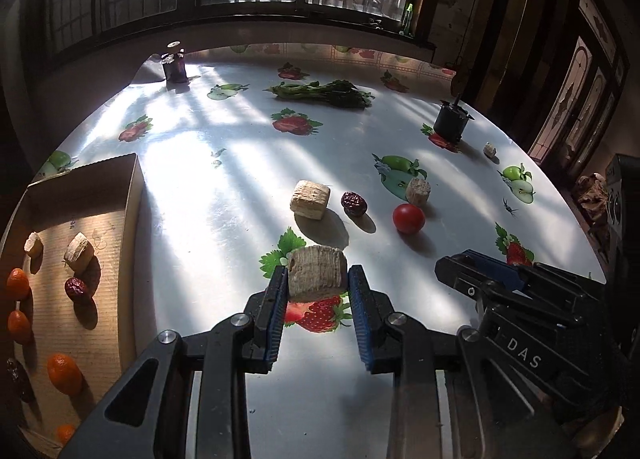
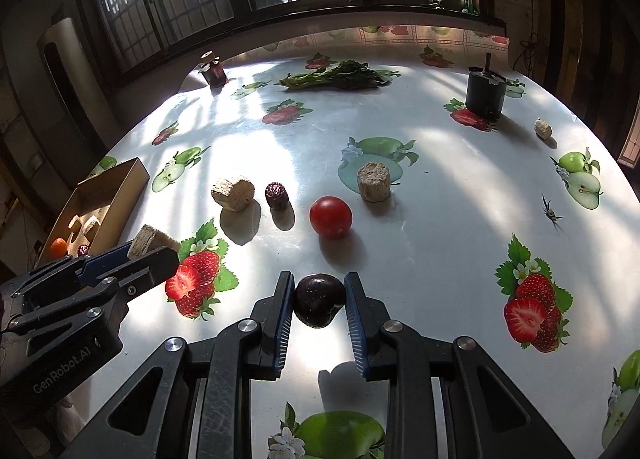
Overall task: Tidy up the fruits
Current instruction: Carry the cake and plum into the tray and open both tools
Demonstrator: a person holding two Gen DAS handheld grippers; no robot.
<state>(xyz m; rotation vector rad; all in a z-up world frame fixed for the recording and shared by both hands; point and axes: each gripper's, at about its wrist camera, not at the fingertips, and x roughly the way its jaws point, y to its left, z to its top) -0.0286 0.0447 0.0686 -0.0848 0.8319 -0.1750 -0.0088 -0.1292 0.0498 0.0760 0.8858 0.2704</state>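
My left gripper (image 1: pixel 318 279) is shut on a tan sugarcane chunk (image 1: pixel 316 273), held above the table; it shows at the left of the right wrist view (image 2: pixel 154 241). My right gripper (image 2: pixel 319 291) is shut on a dark plum (image 2: pixel 319 299) above the table. On the table lie a red tomato (image 2: pixel 331 216), a dried red date (image 2: pixel 276 195) and two more cane chunks (image 2: pixel 233 192) (image 2: pixel 373 181). A cardboard tray (image 1: pixel 132 195) at the left holds kumquats (image 1: pixel 64 374), a date (image 1: pixel 78 288) and cane pieces (image 1: pixel 80 252).
A bunch of greens (image 2: pixel 340 77), a dark jar (image 2: pixel 214 69) and a black cup (image 2: pixel 485 93) stand at the far side. A small cane piece (image 2: pixel 543 127) lies at the right. The table edge curves close at the right; windows are behind.
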